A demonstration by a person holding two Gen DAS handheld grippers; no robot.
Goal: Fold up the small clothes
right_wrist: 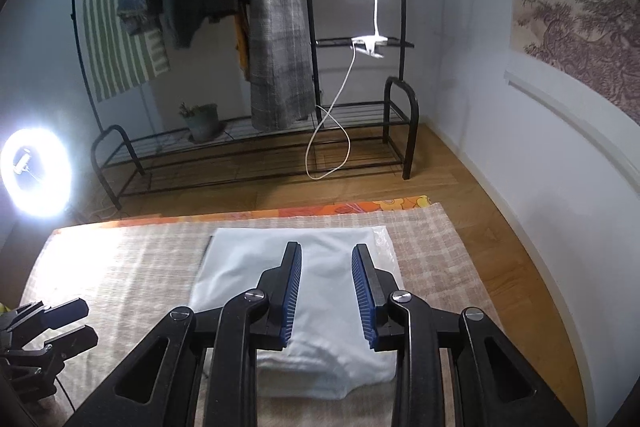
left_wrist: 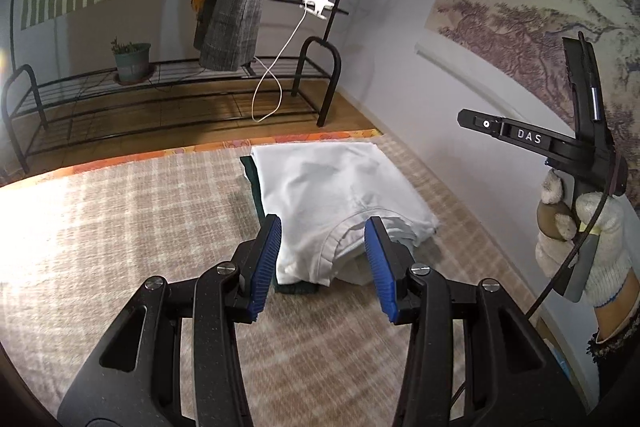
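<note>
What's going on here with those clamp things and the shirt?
A person in knit work gloves holds a two-finger gripper in each hand and is folding clothes on a checked mat. A folded white T-shirt lies on top of a dark green garment, with other folded pieces under it. The left gripper and the right gripper both stand open above the pile, gripping nothing. The fold looks finished.

We see a folded white cotton T-shirt (right_wrist: 320, 267) lying on a darker folded garment (left_wrist: 256, 203), both on a checked woven mat (left_wrist: 120, 227); behind the mat stands a black metal rack (right_wrist: 256, 147) bearing a potted plant (right_wrist: 202, 121).
</note>
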